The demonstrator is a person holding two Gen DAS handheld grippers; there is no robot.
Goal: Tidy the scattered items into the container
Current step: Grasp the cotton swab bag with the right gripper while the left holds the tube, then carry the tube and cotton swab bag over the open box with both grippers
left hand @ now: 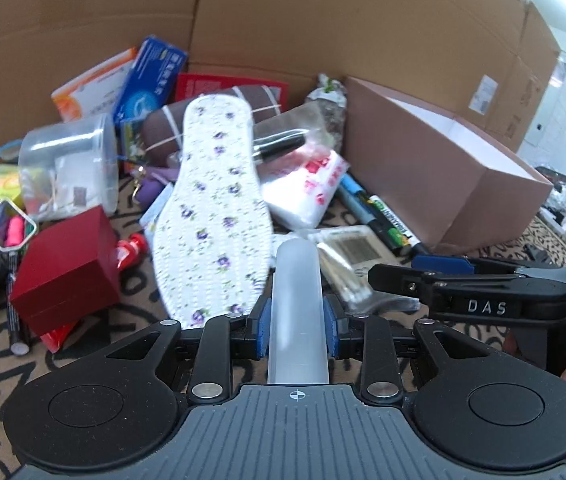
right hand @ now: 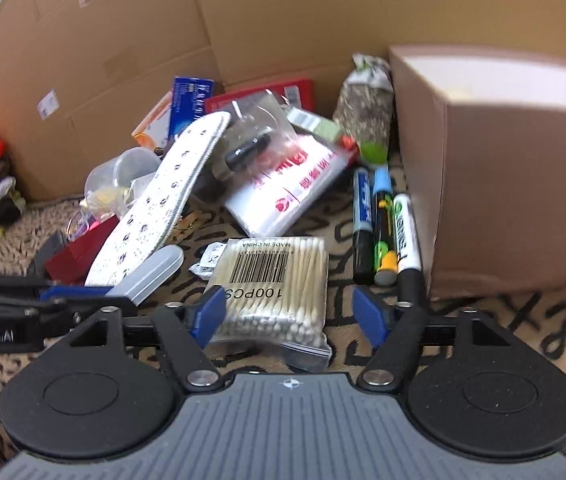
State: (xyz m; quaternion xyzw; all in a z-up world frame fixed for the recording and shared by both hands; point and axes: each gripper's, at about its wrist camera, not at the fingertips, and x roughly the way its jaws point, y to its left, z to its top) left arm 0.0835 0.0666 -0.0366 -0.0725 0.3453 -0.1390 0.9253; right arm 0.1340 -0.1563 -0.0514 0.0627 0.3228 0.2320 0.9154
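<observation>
My left gripper [left hand: 297, 330] is shut on a frosted white plastic case [left hand: 297, 312], held above the patterned rug; the case also shows in the right wrist view [right hand: 151, 274]. A floral insole [left hand: 213, 208] lies just ahead of it. My right gripper [right hand: 291, 312] is open, its blue pads on either side of a bag of cotton swabs [right hand: 279, 284] on the rug. The pink open box [right hand: 503, 168] stands to the right, and shows in the left wrist view [left hand: 435, 168].
Three markers [right hand: 383, 224] lie beside the box. A pile holds a red box [left hand: 67, 268], a clear cup [left hand: 71, 160], a white plastic bag [right hand: 283, 188], blue and orange cartons [left hand: 147, 80]. A large cardboard wall [right hand: 243, 20] stands behind.
</observation>
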